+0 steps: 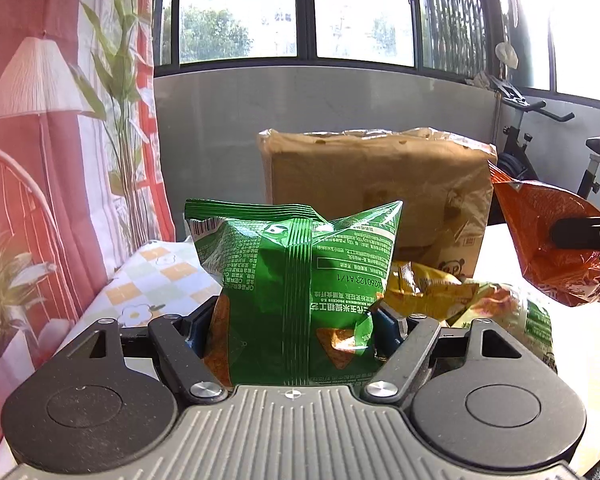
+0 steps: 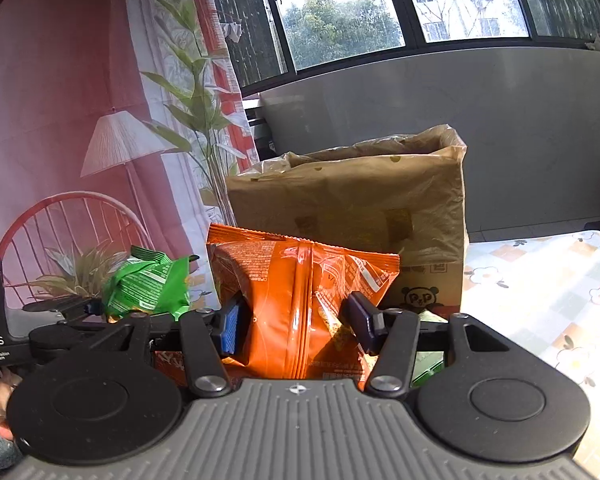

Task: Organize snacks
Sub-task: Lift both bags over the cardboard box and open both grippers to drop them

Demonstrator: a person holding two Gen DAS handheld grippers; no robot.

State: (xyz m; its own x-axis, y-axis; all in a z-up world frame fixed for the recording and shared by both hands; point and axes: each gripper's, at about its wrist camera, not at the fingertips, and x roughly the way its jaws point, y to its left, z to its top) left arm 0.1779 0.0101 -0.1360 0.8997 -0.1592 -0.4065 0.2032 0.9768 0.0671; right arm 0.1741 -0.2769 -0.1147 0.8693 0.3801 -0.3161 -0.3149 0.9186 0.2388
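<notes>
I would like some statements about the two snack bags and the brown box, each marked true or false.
1. The left gripper holds a green snack bag. True.
2. The right gripper holds a yellow bag. False: its jaws are closed on an orange snack bag.
3. The brown box behind the bags is lined with a plastic bag and open at the top. True.
4. The orange bag is already inside the box. False: it is in the right jaws, in front of the box.
5. More snack packets lie on the table beyond the green bag. True.
</notes>
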